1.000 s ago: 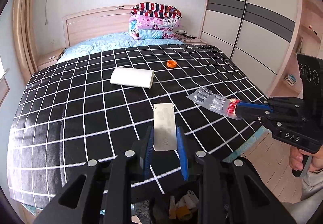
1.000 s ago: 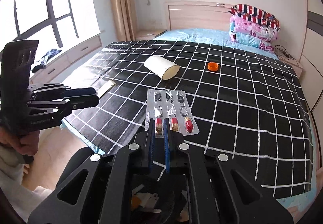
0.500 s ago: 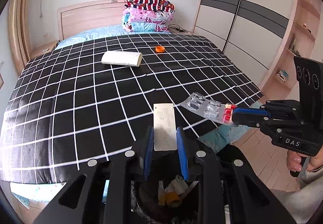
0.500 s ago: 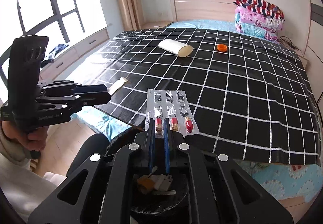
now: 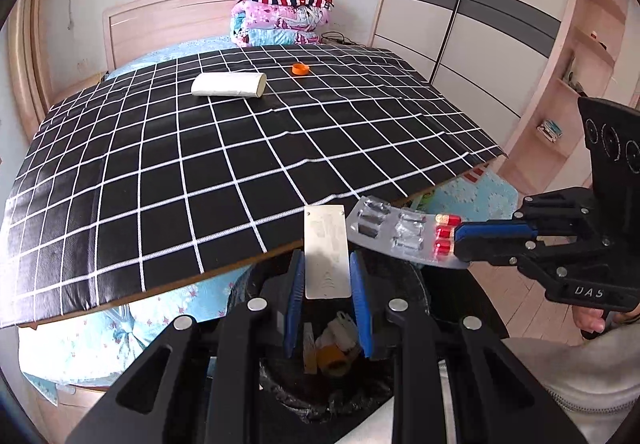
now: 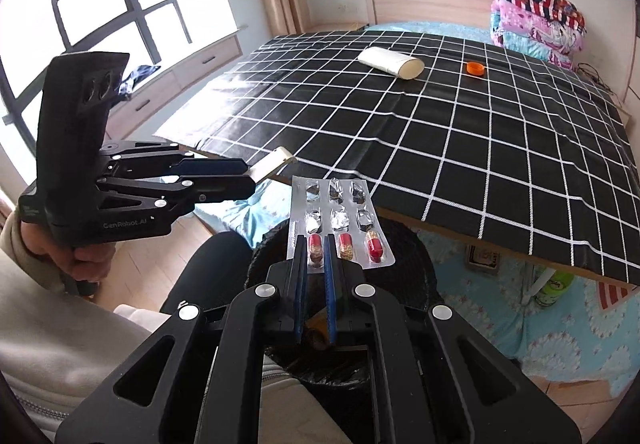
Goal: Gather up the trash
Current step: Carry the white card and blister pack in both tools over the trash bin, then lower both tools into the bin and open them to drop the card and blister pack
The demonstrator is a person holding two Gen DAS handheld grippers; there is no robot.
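My left gripper (image 5: 326, 276) is shut on a flat silver foil sachet (image 5: 326, 250), held upright between its blue pads. My right gripper (image 6: 316, 256) is shut on the edge of a silver pill blister pack (image 6: 338, 222) with three red capsules at its near end. Both hang over a black-lined trash bin (image 5: 412, 284) beside the bed; the bin (image 6: 416, 264) holds some scraps. In the left wrist view the right gripper (image 5: 458, 238) comes in from the right with the blister pack (image 5: 396, 230). The left gripper (image 6: 250, 174) and its sachet (image 6: 272, 164) appear at left.
A white paper roll (image 5: 229, 85) and an orange bottle cap (image 5: 300, 69) lie on the black checked bedspread (image 5: 200, 164). Folded quilts (image 5: 280, 12) are stacked by the headboard. A wardrobe (image 5: 480, 12) stands at right, a window (image 6: 80, 4) at left. A green bottle (image 6: 554, 286) sits under the bed.
Both grippers have drawn back from over the bedspread past the bed's edge and now hang above the trash bin, each still holding its item.
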